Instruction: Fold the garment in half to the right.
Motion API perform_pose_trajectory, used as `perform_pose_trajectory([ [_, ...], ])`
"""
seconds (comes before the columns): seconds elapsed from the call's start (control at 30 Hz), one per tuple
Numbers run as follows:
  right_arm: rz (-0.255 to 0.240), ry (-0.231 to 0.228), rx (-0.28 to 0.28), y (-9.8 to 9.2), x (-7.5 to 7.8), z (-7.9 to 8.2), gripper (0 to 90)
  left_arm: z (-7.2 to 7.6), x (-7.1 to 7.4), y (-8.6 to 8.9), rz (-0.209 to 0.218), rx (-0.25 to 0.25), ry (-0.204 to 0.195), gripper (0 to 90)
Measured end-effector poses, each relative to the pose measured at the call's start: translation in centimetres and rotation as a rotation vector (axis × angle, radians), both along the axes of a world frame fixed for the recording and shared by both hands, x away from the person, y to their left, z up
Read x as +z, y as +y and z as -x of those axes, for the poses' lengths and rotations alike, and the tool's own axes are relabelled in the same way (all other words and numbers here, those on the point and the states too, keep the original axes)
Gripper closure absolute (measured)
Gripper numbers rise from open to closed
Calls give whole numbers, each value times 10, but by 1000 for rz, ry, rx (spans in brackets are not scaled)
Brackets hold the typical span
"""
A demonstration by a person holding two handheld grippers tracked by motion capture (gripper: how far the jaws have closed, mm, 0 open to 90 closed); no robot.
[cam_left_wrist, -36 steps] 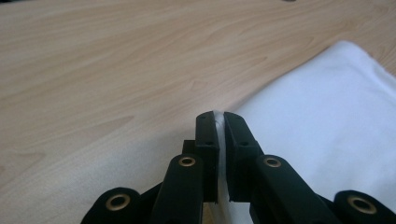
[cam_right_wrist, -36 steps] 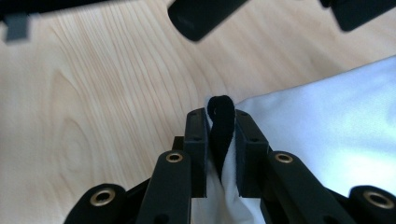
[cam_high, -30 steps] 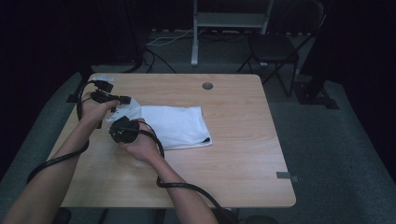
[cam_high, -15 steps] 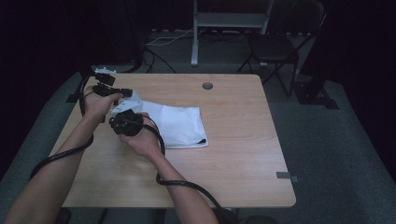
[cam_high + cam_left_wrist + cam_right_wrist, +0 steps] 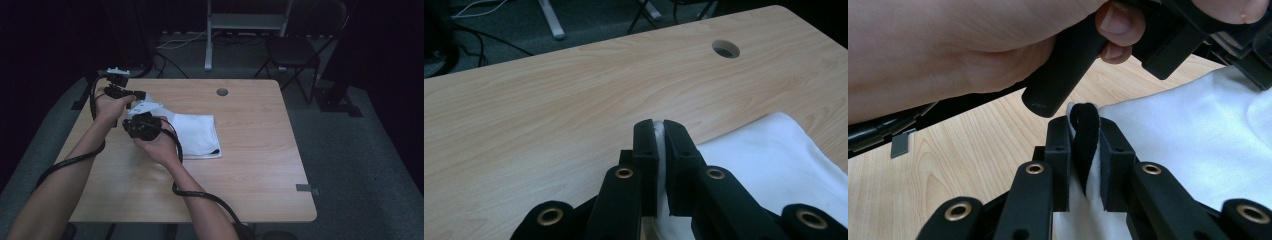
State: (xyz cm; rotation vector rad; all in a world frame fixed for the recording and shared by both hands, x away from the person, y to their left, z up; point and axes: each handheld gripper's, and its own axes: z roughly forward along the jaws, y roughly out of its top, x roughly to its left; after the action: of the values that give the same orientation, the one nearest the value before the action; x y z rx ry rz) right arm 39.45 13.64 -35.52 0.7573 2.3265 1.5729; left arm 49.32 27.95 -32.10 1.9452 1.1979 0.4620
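Note:
A white folded cloth (image 5: pixel 199 136) lies on the wooden table (image 5: pixel 260 165), with its left end lifted off the wood. My left gripper (image 5: pixel 143 96) is shut on the far corner of that raised edge; in the left gripper view the white fabric (image 5: pixel 774 160) is pinched between the black jaws of the left gripper (image 5: pixel 660 142). My right gripper (image 5: pixel 144 120) is shut on the near corner, and in the right gripper view a dark-trimmed fold of cloth (image 5: pixel 1198 145) sits between the jaws of the right gripper (image 5: pixel 1084 132). The two grippers are close together.
A round cable hole (image 5: pixel 222 92) is in the far middle of the table. A small grey tag (image 5: pixel 306 188) lies near the right front edge. A dark chair (image 5: pixel 295 50) and a metal stand (image 5: pixel 245 22) are behind the table. Cables trail from both grippers.
Both hands have risen and drifted toward the far left, taking the cloth's left edge up with them. Both grips are unchanged.

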Motion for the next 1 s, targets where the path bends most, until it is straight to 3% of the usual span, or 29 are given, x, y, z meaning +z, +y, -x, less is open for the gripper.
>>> perform_pose_trajectory([
  [1.0,-17,-17,-59,-44,7,4,780,-6,4,-42,17,-54,-3,852],
])
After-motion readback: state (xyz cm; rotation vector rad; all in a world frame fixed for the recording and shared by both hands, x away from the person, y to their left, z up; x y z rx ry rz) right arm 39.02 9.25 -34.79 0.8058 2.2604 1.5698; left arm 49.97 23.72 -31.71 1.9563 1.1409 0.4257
